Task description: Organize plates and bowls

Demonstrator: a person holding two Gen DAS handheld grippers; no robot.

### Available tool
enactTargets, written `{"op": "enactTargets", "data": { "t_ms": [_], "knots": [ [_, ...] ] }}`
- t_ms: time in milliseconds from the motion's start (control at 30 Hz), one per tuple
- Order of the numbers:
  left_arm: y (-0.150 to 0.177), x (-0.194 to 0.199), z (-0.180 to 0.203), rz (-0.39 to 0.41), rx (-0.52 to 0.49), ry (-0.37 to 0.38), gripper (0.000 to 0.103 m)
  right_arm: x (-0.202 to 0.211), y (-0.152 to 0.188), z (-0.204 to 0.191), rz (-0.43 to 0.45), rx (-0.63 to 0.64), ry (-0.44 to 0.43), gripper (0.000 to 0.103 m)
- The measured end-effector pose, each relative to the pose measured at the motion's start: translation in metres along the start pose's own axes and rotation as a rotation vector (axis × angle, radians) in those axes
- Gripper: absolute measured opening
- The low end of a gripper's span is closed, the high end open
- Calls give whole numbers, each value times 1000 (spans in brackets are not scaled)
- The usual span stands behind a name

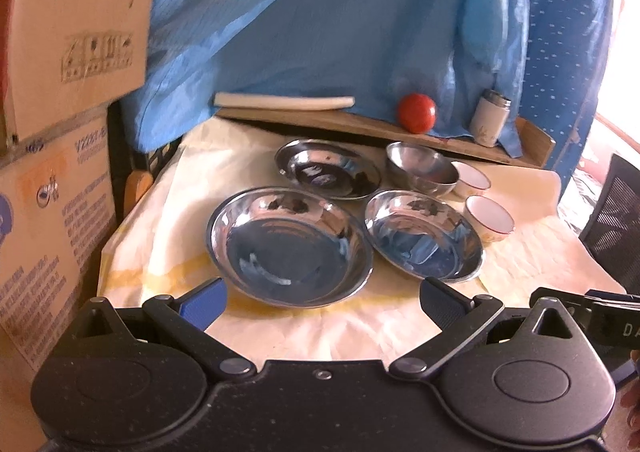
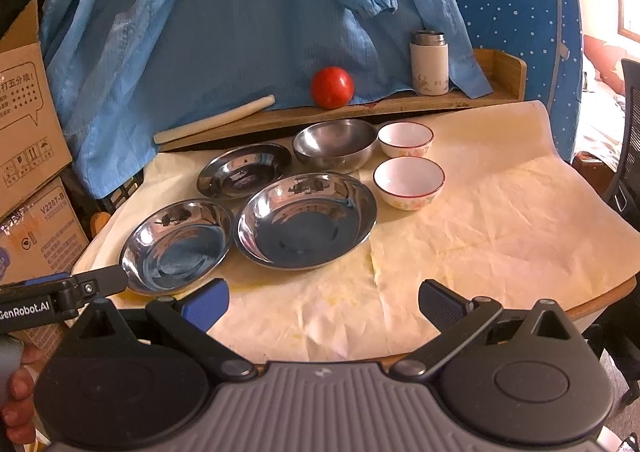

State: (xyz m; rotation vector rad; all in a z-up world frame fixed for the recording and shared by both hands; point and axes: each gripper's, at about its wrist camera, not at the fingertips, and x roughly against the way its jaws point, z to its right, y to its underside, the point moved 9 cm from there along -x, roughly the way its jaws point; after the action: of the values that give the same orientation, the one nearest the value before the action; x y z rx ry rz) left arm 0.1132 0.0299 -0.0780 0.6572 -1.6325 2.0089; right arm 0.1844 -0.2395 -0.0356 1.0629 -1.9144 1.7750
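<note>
Both tongs released, nothing between the jaws: left tongs (image 1: 320, 302) and right tongs (image 2: 322, 302) hover at the near edge of the tabletop (image 2: 592, 302), which is covered in cream paper (image 2: 480, 220).

Layout, right wrist view: large steel plate (image 2: 306, 220) mid-table; second steel plate (image 2: 178, 244) just beside it at 9 o'clock; smaller steel plate (image 2: 244, 170) at 11 o'clock; deep steel bowl (image 2: 336, 144) at 12 o'clock, its rim touching or nearly touching the large plate's. Two white bowls with red rims, the near one (image 2: 408, 182) at 2 o'clock and the far one (image 2: 405, 138) behind it, stand apart from each other.

Handling, judged: the steel pieces look thin, light, stiff and slick (polished, strongly reflective), so a pinch across the flared rim is the only real hold, taken on the near rim where the tongs can slide one finger under the lip. White bowls look ceramic: heavier, chippable; grip the wall, one finger inside. Stacking steel should be done gently or the plates may skate on the paper.
</note>
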Motion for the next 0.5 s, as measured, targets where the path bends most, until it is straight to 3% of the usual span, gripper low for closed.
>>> {"op": "enactTargets", "data": {
  "t_ms": [200, 333, 500],
  "knots": [
    [-2, -16, -17, -59, 153, 30, 102, -12, -15, -10, -2, 51, -34, 103],
    [-5, -31, -28, -93, 243, -8, 102, -26, -27, -16, -11, 80, -75, 103],
    [-5, -56, -51, -154, 435, -63, 102, -52, -51, -21, -33, 146, -146, 103]
  ]
}}
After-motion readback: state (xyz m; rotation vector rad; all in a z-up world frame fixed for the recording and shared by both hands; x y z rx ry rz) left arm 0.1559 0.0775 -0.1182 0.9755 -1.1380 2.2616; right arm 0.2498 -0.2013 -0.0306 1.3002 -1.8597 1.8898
